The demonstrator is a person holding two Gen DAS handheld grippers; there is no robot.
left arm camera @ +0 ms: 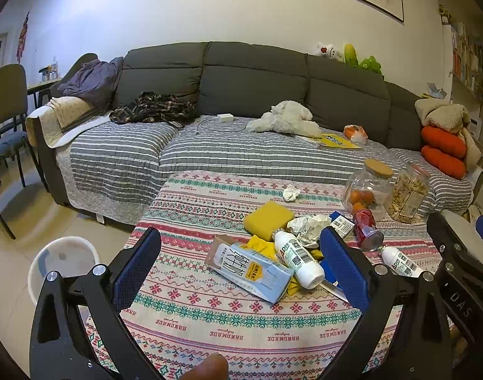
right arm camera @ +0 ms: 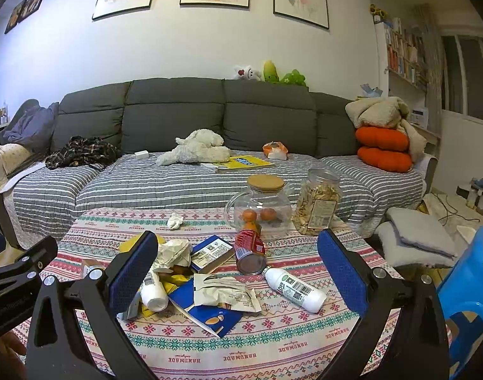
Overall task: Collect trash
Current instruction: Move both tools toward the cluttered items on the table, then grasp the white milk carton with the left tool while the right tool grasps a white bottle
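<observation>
Trash lies on the patterned tablecloth [left arm camera: 209, 316]: a flattened milk carton [left arm camera: 251, 270], two white bottles [left arm camera: 300, 259] [right arm camera: 293, 289], a red can [left arm camera: 366, 229] on its side, crumpled paper [left arm camera: 308, 228], a small tissue [left arm camera: 291, 192] and snack wrappers [right arm camera: 222, 294]. A yellow sponge [left arm camera: 268, 220] lies behind the carton. My left gripper [left arm camera: 241, 269] is open and empty, just short of the carton. My right gripper [right arm camera: 238, 272] is open and empty, in front of the wrappers and can [right arm camera: 249, 251]. A white bin [left arm camera: 64, 264] stands on the floor left of the table.
A glass jar of oranges [right arm camera: 262, 210] and a snack jar [right arm camera: 317, 207] stand at the table's back right. A grey sofa [right arm camera: 178, 120] with a plush toy and clothes lies behind. A blue stool [right arm camera: 469, 288] stands at the right, chairs [left arm camera: 7, 120] at the left.
</observation>
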